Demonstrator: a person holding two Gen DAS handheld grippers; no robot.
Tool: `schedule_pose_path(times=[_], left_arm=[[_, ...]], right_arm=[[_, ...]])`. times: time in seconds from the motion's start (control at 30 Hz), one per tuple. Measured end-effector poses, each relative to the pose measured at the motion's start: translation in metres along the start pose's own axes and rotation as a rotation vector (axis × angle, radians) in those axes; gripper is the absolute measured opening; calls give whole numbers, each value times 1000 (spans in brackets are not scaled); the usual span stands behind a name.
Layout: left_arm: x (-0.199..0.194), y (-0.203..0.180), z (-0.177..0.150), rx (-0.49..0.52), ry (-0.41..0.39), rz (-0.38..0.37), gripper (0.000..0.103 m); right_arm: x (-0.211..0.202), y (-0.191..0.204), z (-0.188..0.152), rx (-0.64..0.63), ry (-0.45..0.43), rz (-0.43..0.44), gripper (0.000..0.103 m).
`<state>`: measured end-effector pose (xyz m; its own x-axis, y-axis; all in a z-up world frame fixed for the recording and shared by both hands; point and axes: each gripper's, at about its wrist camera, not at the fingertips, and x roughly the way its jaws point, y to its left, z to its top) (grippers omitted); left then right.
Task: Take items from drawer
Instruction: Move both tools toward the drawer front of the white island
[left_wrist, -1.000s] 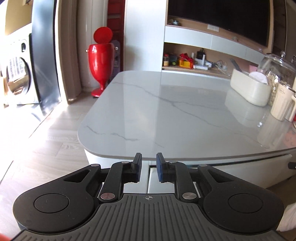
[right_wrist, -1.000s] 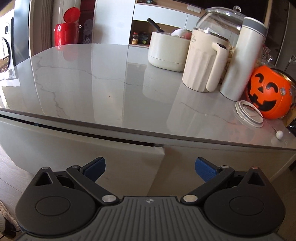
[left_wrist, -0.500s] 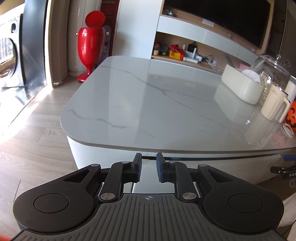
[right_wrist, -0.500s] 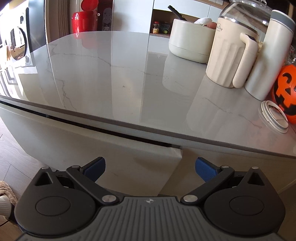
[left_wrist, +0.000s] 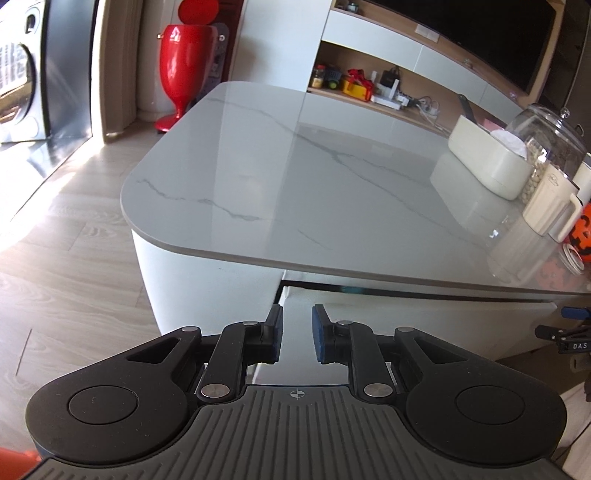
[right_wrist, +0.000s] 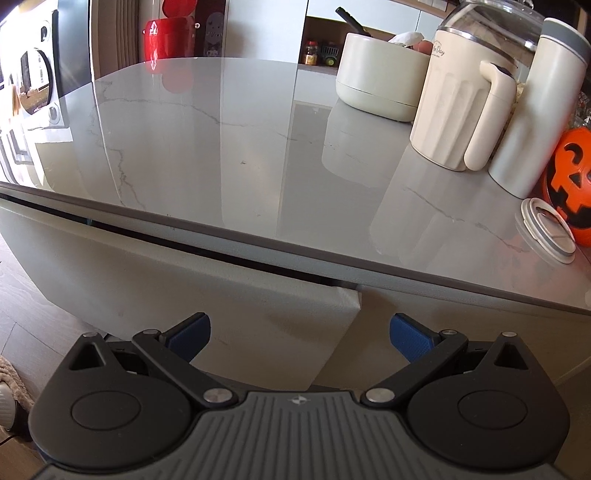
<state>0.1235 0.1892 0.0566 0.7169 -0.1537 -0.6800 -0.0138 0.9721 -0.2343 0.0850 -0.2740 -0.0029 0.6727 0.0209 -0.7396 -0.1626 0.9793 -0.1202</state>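
A white drawer front runs under the marble countertop, with a dark gap along its top. Its right edge stands slightly proud of the neighbouring panel. My right gripper is open wide just in front of that edge, with nothing between its blue pads. In the left wrist view the drawer front starts at a corner right ahead of my left gripper. That gripper is shut down to a narrow gap and holds nothing. The drawer's inside is hidden.
At the right of the counter stand a cream tub, a ribbed cream jug, a tall white tumbler, an orange pumpkin bucket and a round lid. A red bin stands on the wood floor beyond the counter.
Both views have shifted: the left gripper has swung toward the drawer's left corner, and the right has come closer to its right edge. Neither gripper's jaws have moved.
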Motion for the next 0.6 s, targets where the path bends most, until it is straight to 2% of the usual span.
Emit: schedule_pose_path(times=[0.07,0.17,0.3,0.43,0.6], left_arm=[[2,-3,-4,31,13,-40,19],[5,-7,-7,58,8,-36,19],[9,4,3,-28,-48,4,19],[15,12,7,-90,-20,21,19],[20,10,8,-80,14,0,19]], right_arm=[[1,2,0,-14,0,4,103],[1,4,0,-19,1,8,103],[1,4,3,-8,-5,28,103],[3,6,3,-25,3,30,103],[-1,-3,7,32,-14,59,103]])
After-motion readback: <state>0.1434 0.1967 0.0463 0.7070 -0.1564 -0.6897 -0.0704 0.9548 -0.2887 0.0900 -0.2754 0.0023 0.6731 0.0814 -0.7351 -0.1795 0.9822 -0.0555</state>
